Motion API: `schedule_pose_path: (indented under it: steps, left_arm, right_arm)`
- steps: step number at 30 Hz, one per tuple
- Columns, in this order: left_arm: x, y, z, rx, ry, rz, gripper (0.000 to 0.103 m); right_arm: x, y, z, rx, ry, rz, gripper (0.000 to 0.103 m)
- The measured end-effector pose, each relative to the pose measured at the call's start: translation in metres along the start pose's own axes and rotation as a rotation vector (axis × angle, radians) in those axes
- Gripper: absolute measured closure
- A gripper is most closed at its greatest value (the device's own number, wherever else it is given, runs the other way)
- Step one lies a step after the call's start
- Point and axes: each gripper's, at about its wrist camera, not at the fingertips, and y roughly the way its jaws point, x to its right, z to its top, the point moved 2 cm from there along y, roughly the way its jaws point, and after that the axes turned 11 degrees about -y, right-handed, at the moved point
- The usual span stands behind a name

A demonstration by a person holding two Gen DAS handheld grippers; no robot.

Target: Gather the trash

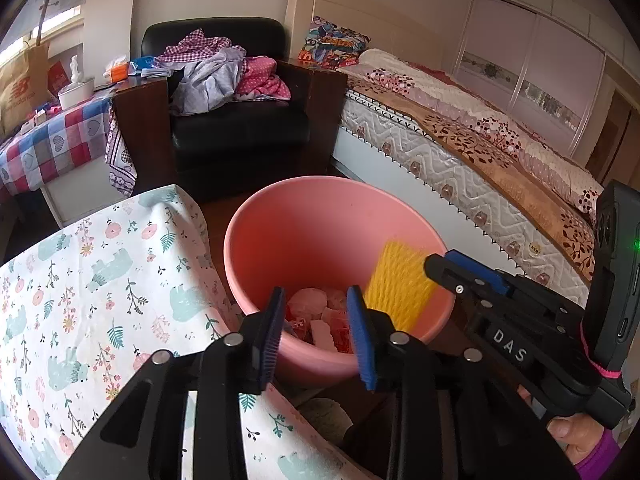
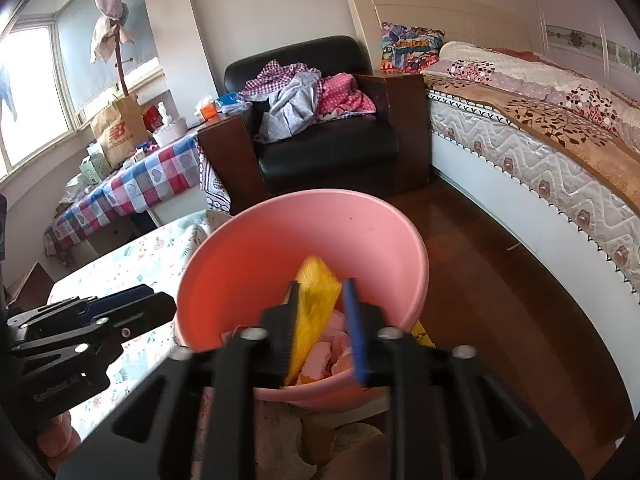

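Observation:
A pink plastic bin [image 1: 304, 232] stands on the floor beside the table and holds pink and white scraps [image 1: 320, 316]. It also shows in the right wrist view [image 2: 248, 264]. My left gripper [image 1: 316, 336] is open and empty, over the bin's near rim. My right gripper [image 2: 322, 328] is over the bin with its jaws parted, and a yellow foam net sleeve [image 2: 316, 304] lies between them, against the left finger. The sleeve [image 1: 400, 284] hangs at the right gripper's tips [image 1: 436, 268] inside the bin's right side.
A table with a floral cloth [image 1: 100, 300] is at the left. A black armchair [image 1: 240, 128] piled with clothes stands behind the bin. A bed [image 1: 460, 152] runs along the right. A table with a checked cloth [image 1: 52, 144] is at far left. Wooden floor [image 2: 500, 300] lies between bin and bed.

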Motion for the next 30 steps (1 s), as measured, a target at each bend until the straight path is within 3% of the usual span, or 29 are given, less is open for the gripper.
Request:
schedule_pose_path:
  steps: [2,30]
  left_arm:
    - [-0.001,-0.002,0.000,0.008,-0.004,0.002,0.059]
    - [-0.003,-0.006,-0.001,0.018,-0.040,0.033,0.054]
  right_arm:
    - [-0.001,-0.002,0.000,0.008,0.001,0.001,0.070]
    - [-0.016,-0.007,-0.003,-0.012,-0.028,0.017,0.070]
